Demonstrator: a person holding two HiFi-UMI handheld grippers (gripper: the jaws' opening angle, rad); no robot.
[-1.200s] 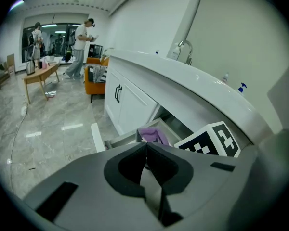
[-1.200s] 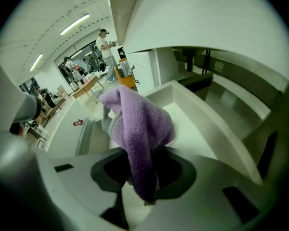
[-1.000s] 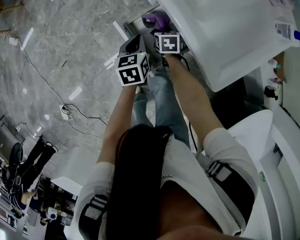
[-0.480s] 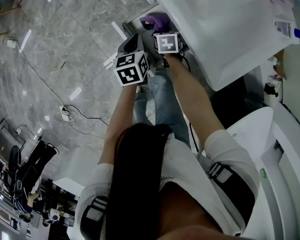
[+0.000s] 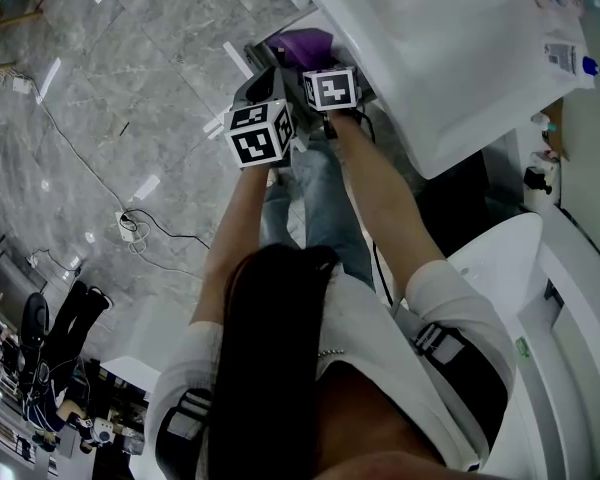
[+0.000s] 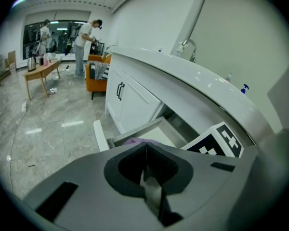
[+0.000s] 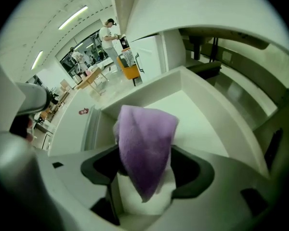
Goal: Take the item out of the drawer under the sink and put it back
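A purple cloth (image 7: 147, 143) hangs loosely between the jaws of my right gripper (image 7: 147, 165) over the open white drawer (image 7: 216, 109) under the sink. The jaws are opening, with white gaps showing on both sides of the cloth. In the head view the cloth (image 5: 300, 43) lies at the drawer mouth, just beyond the right gripper (image 5: 320, 68). My left gripper (image 5: 263, 88) hovers beside it on the left. In the left gripper view the left gripper (image 6: 145, 150) is shut on nothing, and the drawer (image 6: 139, 131) lies ahead of it.
The white counter (image 5: 450, 58) with its sink overhangs the drawer, and a faucet (image 6: 188, 47) stands on it. White cabinet doors (image 6: 130, 105) run along the left. A cable and plug (image 5: 130, 223) lie on the marble floor. People stand at a table (image 6: 41, 71) far off.
Both grippers have edged slightly toward the drawer. The purple cloth now shows wider and flatter at the drawer mouth.
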